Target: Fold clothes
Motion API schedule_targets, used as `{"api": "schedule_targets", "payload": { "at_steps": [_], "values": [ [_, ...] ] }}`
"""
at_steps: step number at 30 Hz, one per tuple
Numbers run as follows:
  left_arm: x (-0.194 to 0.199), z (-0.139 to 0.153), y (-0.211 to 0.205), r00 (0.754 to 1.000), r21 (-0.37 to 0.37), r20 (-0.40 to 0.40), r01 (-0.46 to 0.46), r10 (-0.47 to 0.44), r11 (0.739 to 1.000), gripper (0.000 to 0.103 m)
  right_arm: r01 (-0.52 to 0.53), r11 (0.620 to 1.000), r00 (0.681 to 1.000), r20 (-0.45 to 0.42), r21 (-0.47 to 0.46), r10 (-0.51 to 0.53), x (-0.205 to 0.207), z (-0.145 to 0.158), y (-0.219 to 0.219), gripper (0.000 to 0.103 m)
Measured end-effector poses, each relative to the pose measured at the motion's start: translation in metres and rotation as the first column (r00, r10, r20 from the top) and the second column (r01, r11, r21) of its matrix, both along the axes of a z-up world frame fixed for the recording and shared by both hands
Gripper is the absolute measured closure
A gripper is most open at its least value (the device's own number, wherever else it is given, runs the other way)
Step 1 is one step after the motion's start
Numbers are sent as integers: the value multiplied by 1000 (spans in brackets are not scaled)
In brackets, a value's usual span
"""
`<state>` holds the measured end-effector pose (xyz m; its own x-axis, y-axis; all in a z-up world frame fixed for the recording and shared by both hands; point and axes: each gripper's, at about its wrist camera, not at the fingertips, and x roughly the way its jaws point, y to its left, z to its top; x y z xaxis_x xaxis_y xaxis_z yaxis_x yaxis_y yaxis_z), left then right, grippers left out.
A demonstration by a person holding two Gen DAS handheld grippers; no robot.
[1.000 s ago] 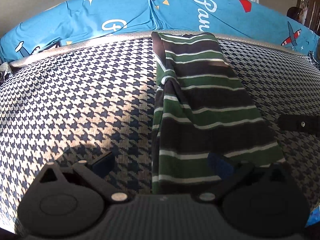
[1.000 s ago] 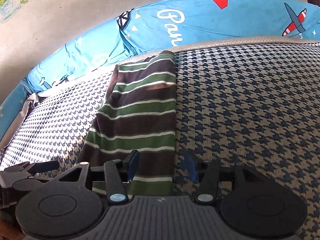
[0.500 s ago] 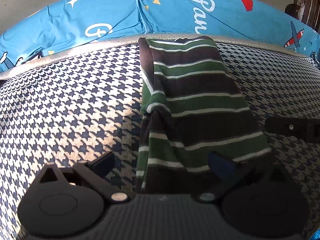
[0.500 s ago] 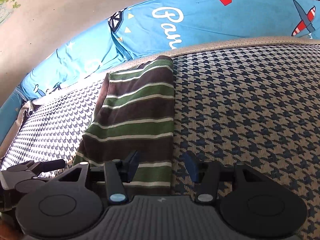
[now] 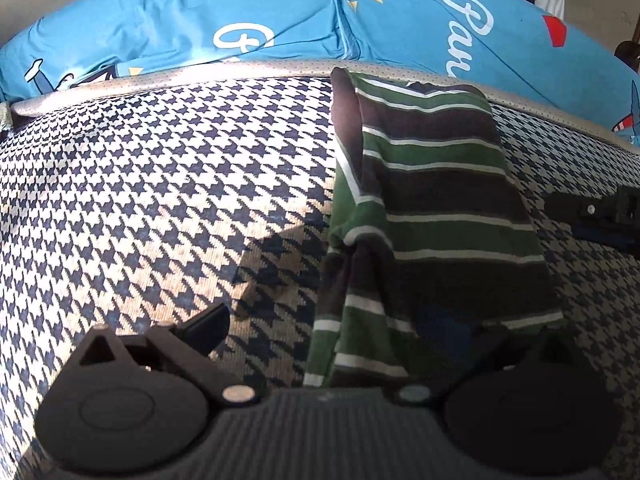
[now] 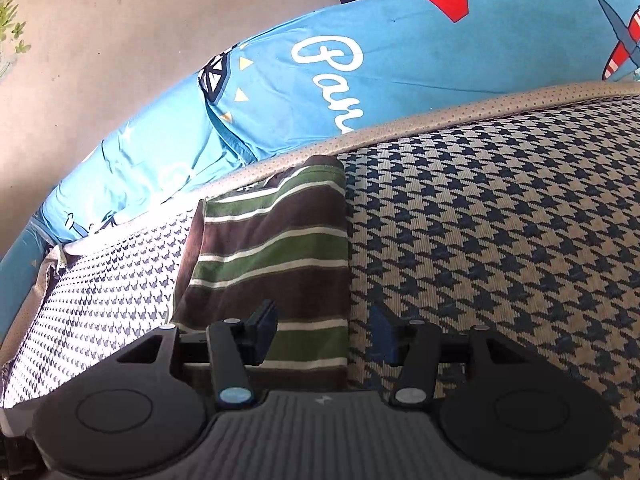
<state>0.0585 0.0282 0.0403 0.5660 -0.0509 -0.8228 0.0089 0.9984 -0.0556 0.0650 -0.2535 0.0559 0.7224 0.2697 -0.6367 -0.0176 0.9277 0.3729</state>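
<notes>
A green, brown and white striped garment (image 5: 432, 208) lies folded into a long strip on the houndstooth mattress (image 5: 160, 200), running away from me to its far edge. My left gripper (image 5: 328, 326) is open over the strip's near left corner, its right finger (image 5: 444, 324) above the cloth, its left finger (image 5: 208, 322) over the mattress. In the right wrist view the same garment (image 6: 276, 256) shows, and my right gripper (image 6: 322, 330) is open across its near right edge, nothing pinched. The right gripper's tip (image 5: 592, 216) shows at the far right of the left view.
Blue printed pillows (image 5: 240, 20) line the far side of the mattress, behind a beige piped border (image 6: 440, 116). A plain wall (image 6: 100, 40) rises behind them. Sunlight falls on the left part of the mattress (image 6: 92, 300).
Both grippers have moved forward along the garment, so it fills more of each view. The left view has shifted left, placing the strip more to the right. Both stay open.
</notes>
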Motion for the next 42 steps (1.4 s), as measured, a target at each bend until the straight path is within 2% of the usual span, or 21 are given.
{"api": "schedule_targets", "payload": {
  "at_steps": [12, 28, 42],
  "values": [
    [4, -5, 5, 998, 38, -19, -51, 52, 998, 0, 21, 998, 1000, 9, 61, -22, 43, -8, 17, 51],
    [6, -6, 4, 998, 45, -37, -47, 48, 998, 0, 70, 986, 997, 27, 153, -75, 86, -22, 4, 51],
    [6, -8, 4, 999, 49, -37, -36, 37, 998, 0, -4, 987, 997, 71, 161, -7, 104, -31, 8, 51]
  ]
}}
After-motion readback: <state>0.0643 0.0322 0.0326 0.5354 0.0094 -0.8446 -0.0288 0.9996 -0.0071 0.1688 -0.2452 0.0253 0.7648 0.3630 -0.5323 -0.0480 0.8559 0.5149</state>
